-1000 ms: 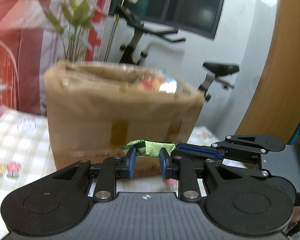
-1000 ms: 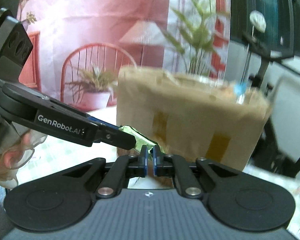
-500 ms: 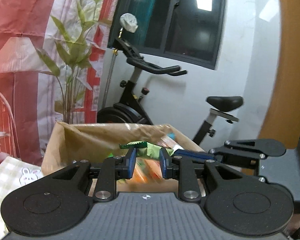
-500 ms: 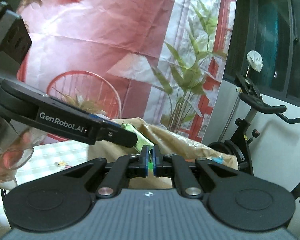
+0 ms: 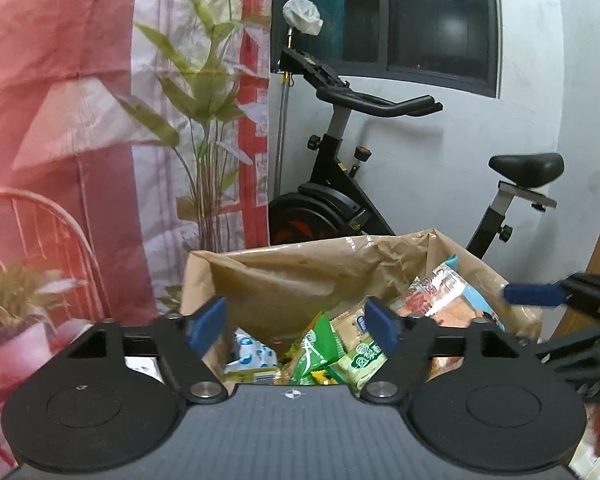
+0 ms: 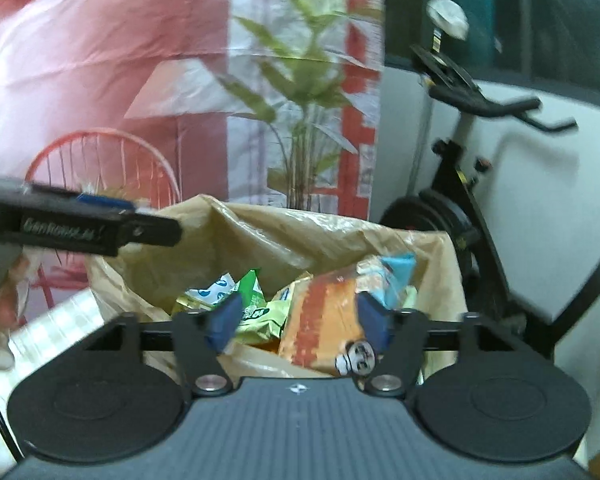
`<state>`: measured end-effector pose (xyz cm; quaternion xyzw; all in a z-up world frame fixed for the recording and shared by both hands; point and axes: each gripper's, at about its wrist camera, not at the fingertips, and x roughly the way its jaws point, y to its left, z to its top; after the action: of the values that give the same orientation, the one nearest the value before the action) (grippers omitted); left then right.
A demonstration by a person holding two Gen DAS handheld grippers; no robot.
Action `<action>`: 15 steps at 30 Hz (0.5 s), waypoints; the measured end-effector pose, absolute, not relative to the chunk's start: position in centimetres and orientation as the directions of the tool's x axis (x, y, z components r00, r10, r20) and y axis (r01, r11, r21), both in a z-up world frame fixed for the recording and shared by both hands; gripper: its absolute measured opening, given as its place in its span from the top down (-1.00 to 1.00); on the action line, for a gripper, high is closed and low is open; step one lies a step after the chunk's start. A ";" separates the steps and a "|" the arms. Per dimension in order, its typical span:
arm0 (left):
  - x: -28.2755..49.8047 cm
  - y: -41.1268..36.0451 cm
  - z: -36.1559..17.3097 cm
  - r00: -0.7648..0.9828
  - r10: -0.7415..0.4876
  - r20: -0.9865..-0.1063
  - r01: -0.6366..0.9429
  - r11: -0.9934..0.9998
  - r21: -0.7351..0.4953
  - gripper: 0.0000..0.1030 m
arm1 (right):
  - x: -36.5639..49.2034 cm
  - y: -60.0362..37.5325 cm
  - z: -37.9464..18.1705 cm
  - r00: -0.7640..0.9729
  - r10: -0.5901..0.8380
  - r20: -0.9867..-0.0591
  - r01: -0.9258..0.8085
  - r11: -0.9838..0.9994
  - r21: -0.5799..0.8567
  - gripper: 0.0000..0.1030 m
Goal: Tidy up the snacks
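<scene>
Behind both tools stand an exercise bike [image 5: 356,184] and a printed curtain [image 5: 60,100]; neither bears on the work. Your left gripper [image 5: 296,322] has just been opening and now stands released, nothing between its jaws; the same holds for your right gripper [image 6: 300,318], whose pads [image 6: 374,322] frame only open air above the load. Directly ahead of and below both tools sits the brown paper bag [image 5: 300,264], mouth open upward; it is placed so because a wide mouth accepts dropped packets without guiding. Inside, just beyond your left fingertips, lie the green snack packet [image 5: 316,350] and its neighbours; further toward your right side rests the orange packet [image 6: 324,320], leaning on the bag wall. Judging from the spread jaws above the heap, the drop appears complete; both tools are empty. Note that your right tool crosses the right edge of the left view, so the two stand close together; separate them before reaching again, since a collision over the bag could tip it.
</scene>
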<state>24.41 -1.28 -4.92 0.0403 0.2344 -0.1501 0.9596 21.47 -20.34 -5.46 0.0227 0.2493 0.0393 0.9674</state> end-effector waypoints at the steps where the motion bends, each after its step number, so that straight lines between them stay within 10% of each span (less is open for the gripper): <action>1: 24.1 -1.3 -4.6 0.845 -0.265 -0.465 0.313 0.949 0.028 -0.64 | 20.6 -20.5 -4.9 0.874 0.086 -0.478 -0.049 0.995 0.089 -0.66; 15: 14.6 -1.7 0.7 0.896 -0.243 -0.371 0.298 0.949 0.100 -0.79 | 11.7 -19.9 1.4 0.903 -0.014 -0.429 0.071 0.991 0.116 -0.96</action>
<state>14.60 -1.71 0.73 0.0774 0.1802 -0.1393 0.9706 11.74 -19.92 1.44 0.0648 0.2189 -0.0220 0.9733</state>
